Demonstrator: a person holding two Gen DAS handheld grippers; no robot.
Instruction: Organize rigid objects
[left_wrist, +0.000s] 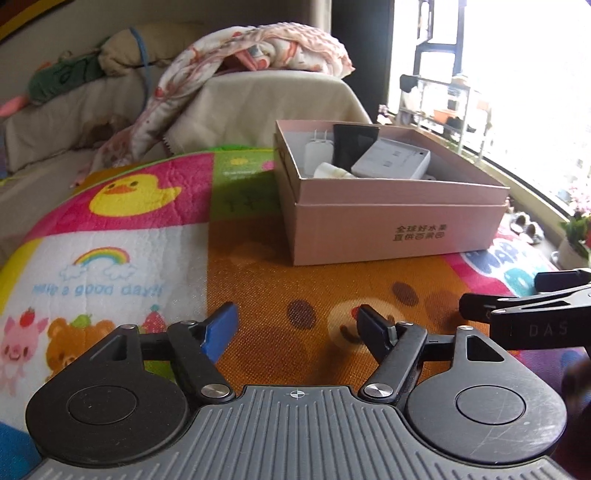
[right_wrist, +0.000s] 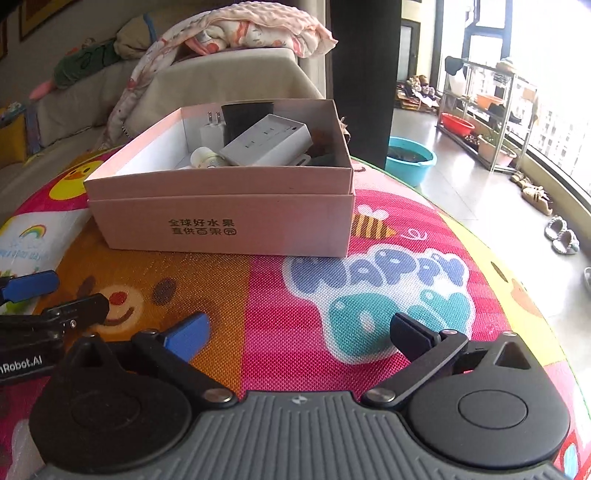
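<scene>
A pink cardboard box (left_wrist: 399, 229) stands on a colourful play mat, seen also in the right wrist view (right_wrist: 221, 221). It holds a white power strip (right_wrist: 269, 142), a white plug adapter (right_wrist: 212, 131), a black object (right_wrist: 245, 114) and a small white bottle (right_wrist: 203, 157). The same items show in the left wrist view: the power strip (left_wrist: 391, 160), the adapter (left_wrist: 319, 147). My left gripper (left_wrist: 297, 328) is open and empty, low over the mat in front of the box. My right gripper (right_wrist: 299, 334) is open and empty beside it, also short of the box.
The cartoon mat (right_wrist: 369, 280) covers the surface. A sofa with a floral blanket (left_wrist: 229, 62) is behind the box. To the right are a teal basin (right_wrist: 410, 158), a metal shelf rack (right_wrist: 487, 110) and slippers (right_wrist: 561, 236) on the floor by the window.
</scene>
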